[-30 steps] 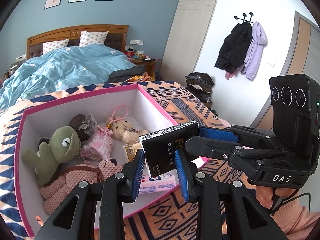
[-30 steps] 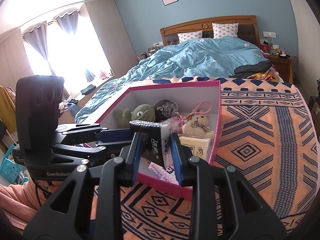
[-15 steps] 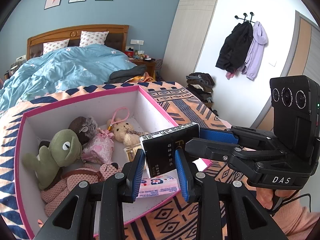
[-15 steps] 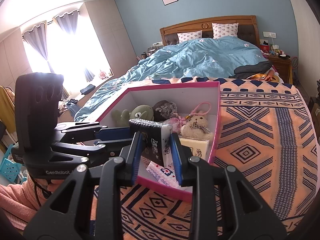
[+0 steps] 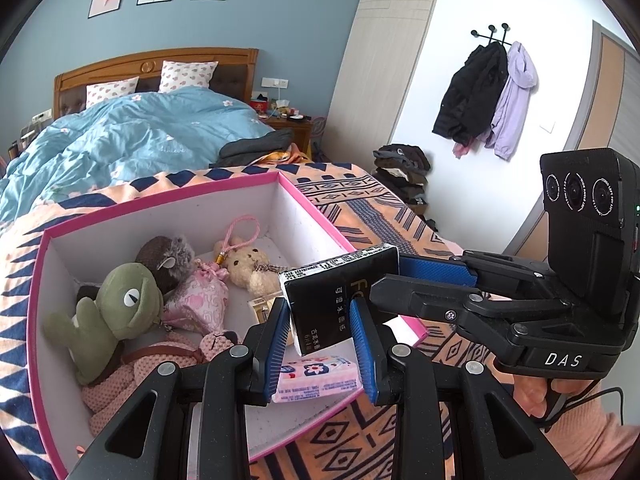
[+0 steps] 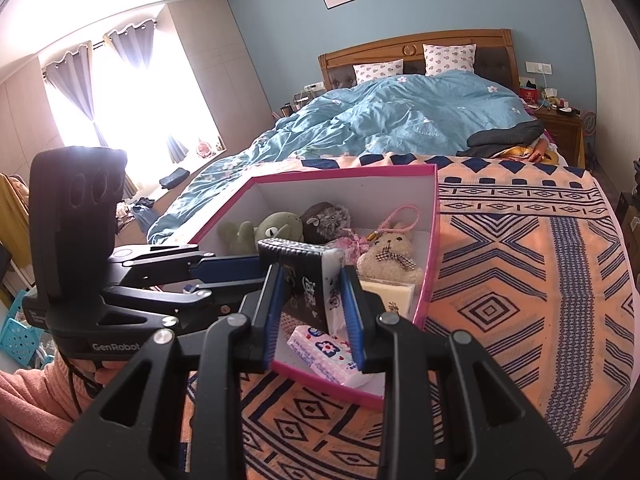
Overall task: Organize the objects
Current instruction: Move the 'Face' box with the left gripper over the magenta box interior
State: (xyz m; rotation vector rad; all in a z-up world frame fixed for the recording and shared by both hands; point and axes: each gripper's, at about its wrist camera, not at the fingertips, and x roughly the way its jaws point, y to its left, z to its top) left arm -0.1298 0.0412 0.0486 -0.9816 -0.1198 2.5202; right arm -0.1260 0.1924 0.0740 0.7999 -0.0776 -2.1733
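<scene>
Above pink-rimmed cardboard box (image 5: 308, 204), claws pinch glossy packet (image 5: 344, 300).

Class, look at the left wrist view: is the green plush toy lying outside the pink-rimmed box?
No. The green plush toy lies inside the pink-rimmed box, against its left wall beside the other soft toys.
</scene>
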